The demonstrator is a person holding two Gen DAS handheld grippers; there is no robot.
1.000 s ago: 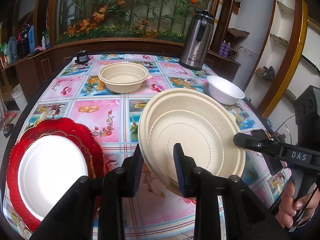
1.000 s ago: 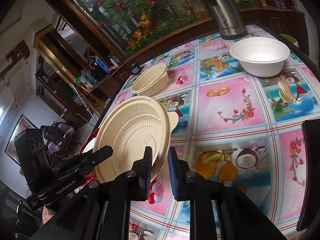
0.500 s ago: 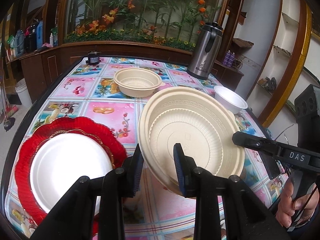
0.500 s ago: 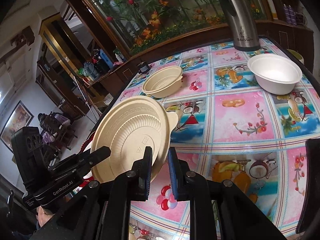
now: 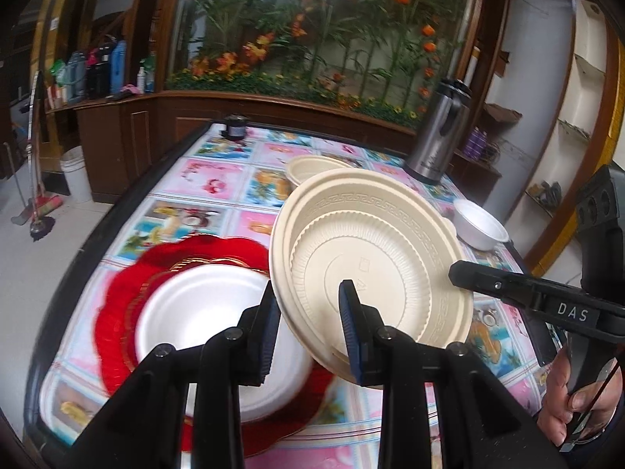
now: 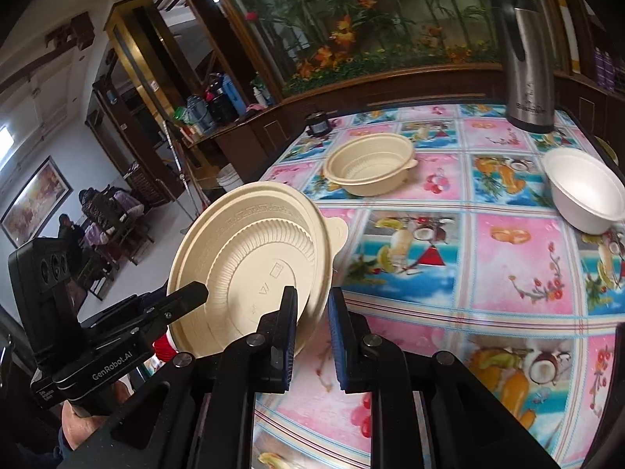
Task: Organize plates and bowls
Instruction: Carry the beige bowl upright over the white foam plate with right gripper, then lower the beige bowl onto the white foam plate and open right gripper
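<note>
A cream plate [image 5: 375,258] is held tilted in the air by both grippers. My left gripper [image 5: 310,312] is shut on its near rim; my right gripper [image 6: 310,312] is shut on its opposite rim, and the plate shows in the right wrist view [image 6: 250,258]. The right gripper's finger [image 5: 480,279] lies across the plate's right edge. Below to the left, a white plate [image 5: 203,308] rests on a red scalloped plate [image 5: 129,289]. A cream bowl [image 6: 369,168] sits mid-table, a white bowl [image 6: 586,191] at the right.
A steel thermos [image 6: 525,62] stands at the far right corner of the floral tablecloth [image 6: 488,265]. A small dark jar [image 5: 235,127] sits at the far edge. Wooden cabinets [image 5: 129,136] lie beyond; shelves [image 5: 578,90] stand at the right.
Both grippers have carried the cream plate up and to the left, toward the red and white plates. The plate stays tilted in the same double hold.
</note>
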